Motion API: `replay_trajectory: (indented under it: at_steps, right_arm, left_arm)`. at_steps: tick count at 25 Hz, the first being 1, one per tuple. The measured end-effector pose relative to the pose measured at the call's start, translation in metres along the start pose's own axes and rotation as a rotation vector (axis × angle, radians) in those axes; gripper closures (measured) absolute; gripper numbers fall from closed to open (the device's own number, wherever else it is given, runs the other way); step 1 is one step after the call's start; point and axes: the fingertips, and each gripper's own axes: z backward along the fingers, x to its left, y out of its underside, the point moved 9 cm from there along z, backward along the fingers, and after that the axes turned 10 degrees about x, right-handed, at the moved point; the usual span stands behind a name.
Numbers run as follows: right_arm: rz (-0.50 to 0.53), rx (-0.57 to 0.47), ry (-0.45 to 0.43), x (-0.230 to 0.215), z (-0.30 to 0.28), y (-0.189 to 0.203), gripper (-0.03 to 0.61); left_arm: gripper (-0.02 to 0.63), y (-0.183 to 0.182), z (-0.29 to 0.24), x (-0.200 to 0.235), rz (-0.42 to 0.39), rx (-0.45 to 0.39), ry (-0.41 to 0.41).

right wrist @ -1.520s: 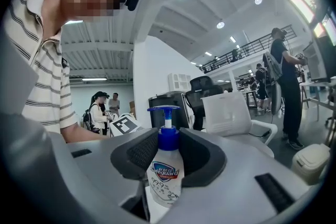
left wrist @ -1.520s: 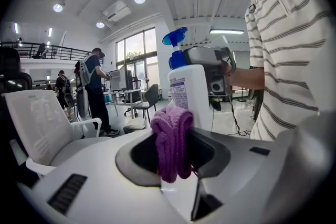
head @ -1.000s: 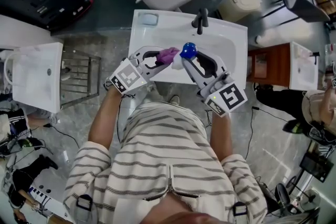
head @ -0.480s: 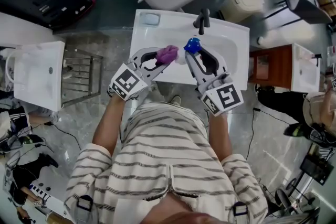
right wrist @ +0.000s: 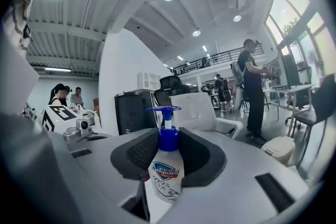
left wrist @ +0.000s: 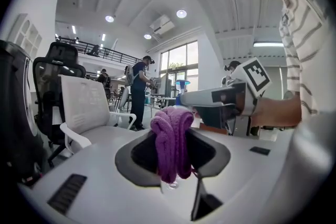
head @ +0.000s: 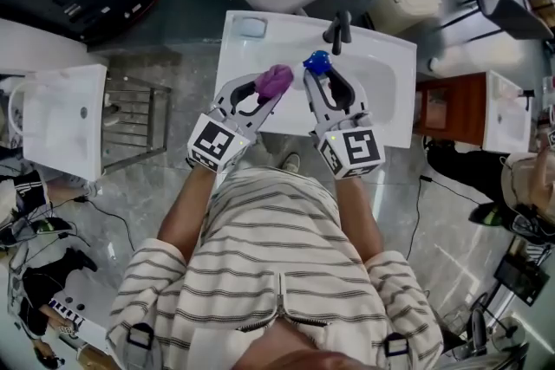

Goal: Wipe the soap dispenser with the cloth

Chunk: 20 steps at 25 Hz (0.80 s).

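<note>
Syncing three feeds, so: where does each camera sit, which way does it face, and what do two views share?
Head view: on the person's head, facing steeply down at the sink; striped shirt, forearms, left gripper and right gripper show.
Left gripper view: rides the left gripper, looks along jaws shut on the purple cloth; right hand shows.
Right gripper view: rides the right gripper, looks along jaws gripping the soap dispenser.
Shared: each gripper view catches the other gripper's marker cube.
</note>
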Motion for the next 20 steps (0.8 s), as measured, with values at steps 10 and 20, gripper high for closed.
replay_trajectory:
  at_steps: [10, 20]
  right_arm:
    - [-0.03, 0.02, 0.096, -0.009, -0.045, 0.017, 0.443]
    - [-0.032, 0.064, 0.147, -0.033, -0.113, 0.043, 0.443]
  left_arm:
    - [0.485, 0.01, -0.001, 0.019, 0.074, 0.018, -0.131]
    - [0.485, 0.023, -0.012, 0.053, 0.125, 0.066, -0.156]
